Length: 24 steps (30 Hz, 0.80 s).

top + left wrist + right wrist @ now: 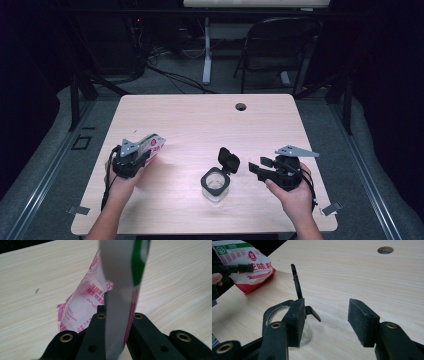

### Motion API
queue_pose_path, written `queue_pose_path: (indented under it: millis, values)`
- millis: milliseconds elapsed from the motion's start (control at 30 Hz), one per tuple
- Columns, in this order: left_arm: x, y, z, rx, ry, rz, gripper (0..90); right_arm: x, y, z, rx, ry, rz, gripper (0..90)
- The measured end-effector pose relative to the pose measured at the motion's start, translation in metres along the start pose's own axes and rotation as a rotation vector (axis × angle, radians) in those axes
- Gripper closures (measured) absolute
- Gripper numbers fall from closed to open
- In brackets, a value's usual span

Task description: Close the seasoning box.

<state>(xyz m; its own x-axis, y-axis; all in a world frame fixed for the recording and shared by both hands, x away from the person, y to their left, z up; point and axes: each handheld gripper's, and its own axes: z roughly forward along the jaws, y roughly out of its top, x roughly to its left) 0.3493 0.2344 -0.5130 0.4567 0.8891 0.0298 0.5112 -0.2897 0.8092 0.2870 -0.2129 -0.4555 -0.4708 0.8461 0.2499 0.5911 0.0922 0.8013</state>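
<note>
My left gripper (137, 159) is clamped on the seasoning packet (152, 145), held up over the table's (200, 120) left side, while my right gripper (260, 167) waits with jaws apart beside the open glass jar (215, 185). The thin edge could slip or the pour miss the mouth — the jar isn't steadied. Whether the packet is torn open (its top is cut off) I can't tell.

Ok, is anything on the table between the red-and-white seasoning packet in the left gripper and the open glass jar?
Nothing visible. The red-and-white seasoning packet, clamped in the left gripper, has only bare wooden table between it and the clear glass jar. The jar's black flip lid stands open behind the mouth; the open right gripper waits beside it.
</note>
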Motion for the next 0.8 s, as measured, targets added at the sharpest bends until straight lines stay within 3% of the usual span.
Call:
queue_pose_path:
  millis: [400,800]
  values:
    - [0.030,0.002,-0.028,-0.036,0.039,-0.079,90.0,0.001,0.002,0.006,0.011,0.009,-0.010,47.9]
    - [0.034,0.008,-0.044,-0.075,0.066,-0.086,90.0,0.002,0.003,0.006,0.005,0.011,-0.009,47.9]
